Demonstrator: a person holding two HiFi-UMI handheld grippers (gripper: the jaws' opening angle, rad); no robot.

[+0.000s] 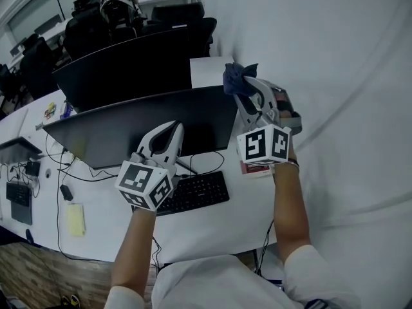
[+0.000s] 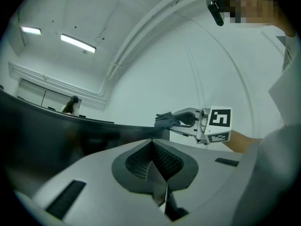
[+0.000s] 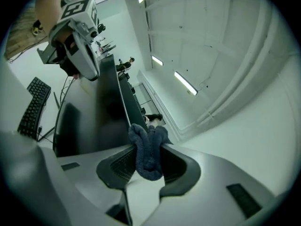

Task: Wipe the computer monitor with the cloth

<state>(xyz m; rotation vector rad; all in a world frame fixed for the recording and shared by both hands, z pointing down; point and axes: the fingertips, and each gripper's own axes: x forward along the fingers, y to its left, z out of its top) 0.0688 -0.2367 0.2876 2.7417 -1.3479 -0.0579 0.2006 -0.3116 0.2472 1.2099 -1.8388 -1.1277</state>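
The dark monitor [image 1: 148, 131] stands across the white desk, and its screen also fills the left of the right gripper view [image 3: 91, 121]. My right gripper [image 1: 244, 86] is shut on a dark blue cloth [image 1: 237, 76] at the monitor's upper right corner. The cloth [image 3: 147, 150] is bunched between the jaws and bulges out past them. My left gripper [image 1: 172, 127] is low in front of the screen, pointing at it, shut with nothing held [image 2: 151, 143]. From the left gripper view the right gripper [image 2: 184, 121] and cloth [image 2: 164, 120] show just above the monitor's top edge [image 2: 70, 126].
A black keyboard [image 1: 194, 193] lies below the monitor, with cables [image 1: 71, 172] and a yellow note pad [image 1: 76, 219] to its left. A second monitor [image 1: 129, 63] and office chairs [image 1: 87, 31] stand behind. A white wall [image 1: 341, 76] runs along the right.
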